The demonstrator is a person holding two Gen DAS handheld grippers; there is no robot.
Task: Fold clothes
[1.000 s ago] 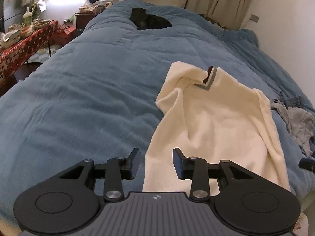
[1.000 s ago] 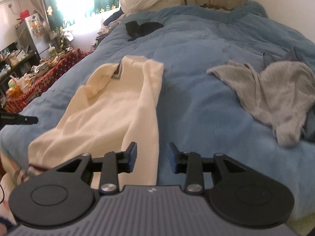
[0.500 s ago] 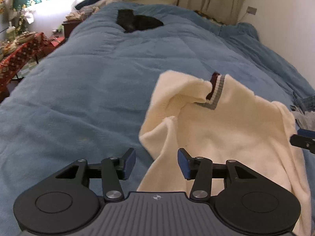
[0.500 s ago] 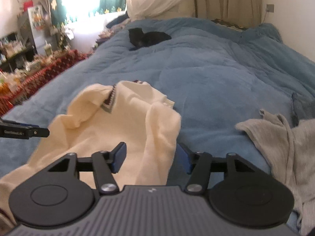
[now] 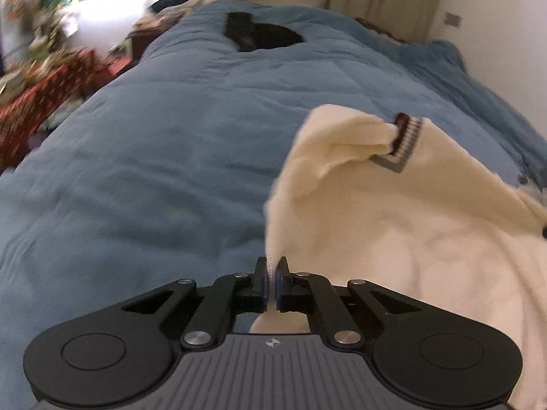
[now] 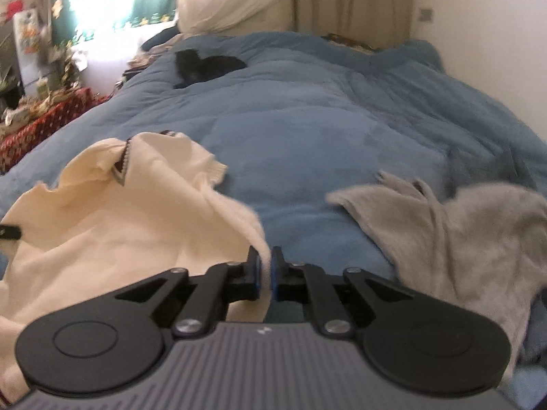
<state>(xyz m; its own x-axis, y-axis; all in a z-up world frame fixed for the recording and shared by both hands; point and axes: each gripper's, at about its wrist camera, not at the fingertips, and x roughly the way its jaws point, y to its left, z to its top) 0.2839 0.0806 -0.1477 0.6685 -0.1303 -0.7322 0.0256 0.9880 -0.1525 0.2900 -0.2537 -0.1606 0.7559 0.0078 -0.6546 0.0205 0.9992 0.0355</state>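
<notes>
A cream knit sweater (image 5: 393, 225) with a grey and maroon striped collar (image 5: 403, 143) lies on the blue bedspread (image 5: 154, 171). My left gripper (image 5: 271, 273) is shut on the sweater's left edge. In the right wrist view my right gripper (image 6: 266, 270) is shut on the sweater's (image 6: 119, 212) right edge. The left gripper's tip (image 6: 10, 232) shows at the far left of the right wrist view. The cloth bunches between the two grippers.
A grey garment (image 6: 454, 239) lies crumpled on the bed to the right. A black item (image 5: 259, 34) sits near the far end of the bed. A red patterned table (image 6: 37, 126) with clutter stands left of the bed. A wall runs along the right.
Both grippers went from open to shut on the sweater's side edges. The sweater has shifted up the bed and bunched.
</notes>
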